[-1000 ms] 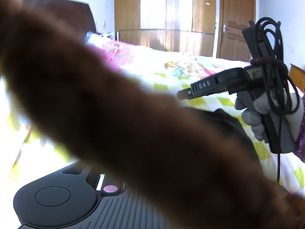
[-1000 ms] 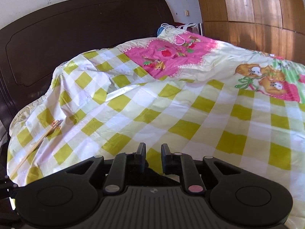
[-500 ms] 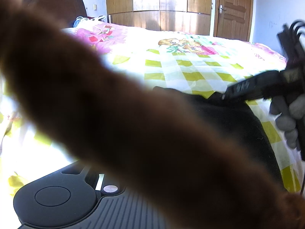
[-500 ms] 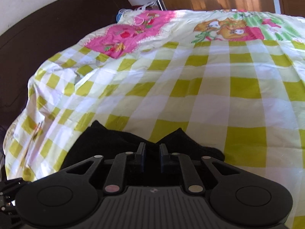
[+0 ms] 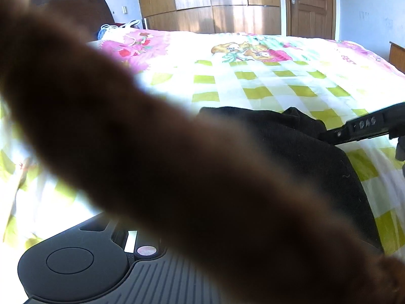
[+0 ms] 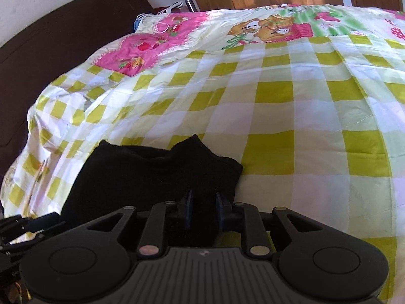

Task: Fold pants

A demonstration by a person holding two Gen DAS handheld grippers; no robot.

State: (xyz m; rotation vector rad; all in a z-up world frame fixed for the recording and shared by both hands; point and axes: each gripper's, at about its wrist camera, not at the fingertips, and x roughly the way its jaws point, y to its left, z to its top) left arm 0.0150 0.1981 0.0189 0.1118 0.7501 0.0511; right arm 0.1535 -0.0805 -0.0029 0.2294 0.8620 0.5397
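Black fabric: the pants [image 6: 157, 177] sit folded in a dark heap on the bed [image 6: 291, 106], lower left-centre of the right wrist view and right of centre in the left wrist view.
Bed cover: yellow-green and white checks, pink strawberry patch [image 6: 141, 50] toward the upper left, cartoon bears [image 6: 268, 27] near the top.
Right hand-held gripper [image 6: 203, 209]: bottom centre of its own view, fingers parted with a clear gap, nothing pinched, tips right over the near edge of the pants. In the left wrist view it pokes in from the right edge, tip at the pants' right side.
Left hand-held gripper: honestly can't tell if it's clenched or released, a big blurry brown thing [image 5: 152, 152] covers its fingers and most of that frame.
Headboard [image 6: 50, 40]: dark wood, upper left.
Wardrobe [image 5: 210, 2]: wood panels along the top of the left wrist view, door [image 5: 311, 5] to its right.
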